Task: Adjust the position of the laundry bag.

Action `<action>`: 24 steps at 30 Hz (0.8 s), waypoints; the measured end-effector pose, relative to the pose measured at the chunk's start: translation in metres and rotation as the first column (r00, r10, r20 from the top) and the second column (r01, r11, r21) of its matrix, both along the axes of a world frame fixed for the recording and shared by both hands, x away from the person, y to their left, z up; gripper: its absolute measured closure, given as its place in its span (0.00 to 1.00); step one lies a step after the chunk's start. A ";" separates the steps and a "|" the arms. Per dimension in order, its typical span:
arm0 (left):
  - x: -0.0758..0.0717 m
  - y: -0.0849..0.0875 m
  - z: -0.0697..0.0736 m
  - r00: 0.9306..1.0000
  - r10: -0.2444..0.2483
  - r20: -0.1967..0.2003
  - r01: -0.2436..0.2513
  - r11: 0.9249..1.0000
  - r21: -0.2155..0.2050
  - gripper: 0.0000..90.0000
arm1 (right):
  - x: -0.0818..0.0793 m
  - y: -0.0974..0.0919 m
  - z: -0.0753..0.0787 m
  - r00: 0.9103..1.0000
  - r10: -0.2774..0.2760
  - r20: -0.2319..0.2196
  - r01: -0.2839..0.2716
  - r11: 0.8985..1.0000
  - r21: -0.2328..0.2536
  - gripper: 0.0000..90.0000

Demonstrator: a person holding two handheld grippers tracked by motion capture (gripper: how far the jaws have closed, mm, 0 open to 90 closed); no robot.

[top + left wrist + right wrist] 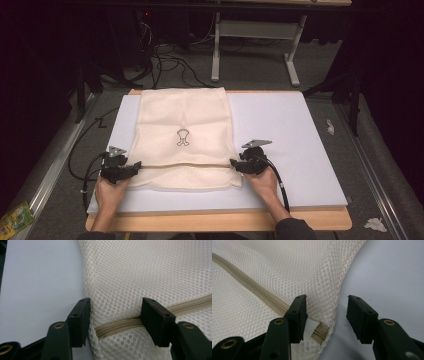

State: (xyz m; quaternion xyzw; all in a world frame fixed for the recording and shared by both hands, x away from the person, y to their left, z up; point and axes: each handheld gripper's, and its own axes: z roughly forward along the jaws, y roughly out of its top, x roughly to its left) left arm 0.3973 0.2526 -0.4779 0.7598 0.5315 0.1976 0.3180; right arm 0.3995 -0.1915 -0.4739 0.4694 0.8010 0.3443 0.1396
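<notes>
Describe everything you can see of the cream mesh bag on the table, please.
The mesh bag is a cream, rectangular laundry-type bag of fine honeycomb netting, lying flat on the pale board. A small dark emblem is printed near its middle. A beige zipper runs across it near the person's edge and looks closed. The left gripper straddles the bag's left edge at the zipper end; the right gripper brackets the right corner. Both have open jaws, with mesh between them.

Cream mesh bag [182,137] on white board [290,135] — tongs flanking.
</notes>
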 end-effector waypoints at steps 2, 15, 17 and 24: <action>0.000 -0.001 0.000 1.000 -0.005 -0.001 0.005 1.000 0.006 0.52 | 0.000 0.001 0.000 1.000 0.013 0.000 -0.013 1.000 -0.006 0.66; 0.002 -0.008 0.003 0.998 -0.057 -0.003 0.057 0.998 0.010 0.84 | 0.003 -0.002 0.000 0.998 0.052 -0.037 -0.050 0.998 0.044 0.88; 0.003 -0.008 0.003 0.998 -0.062 -0.008 0.062 0.998 0.001 0.87 | 0.004 -0.003 0.000 0.997 0.062 -0.035 -0.060 0.997 0.052 0.91; 0.006 -0.003 0.005 0.998 -0.063 -0.011 0.062 0.996 -0.070 0.92 | 0.005 -0.006 0.001 0.996 0.079 -0.028 -0.077 0.994 0.080 0.96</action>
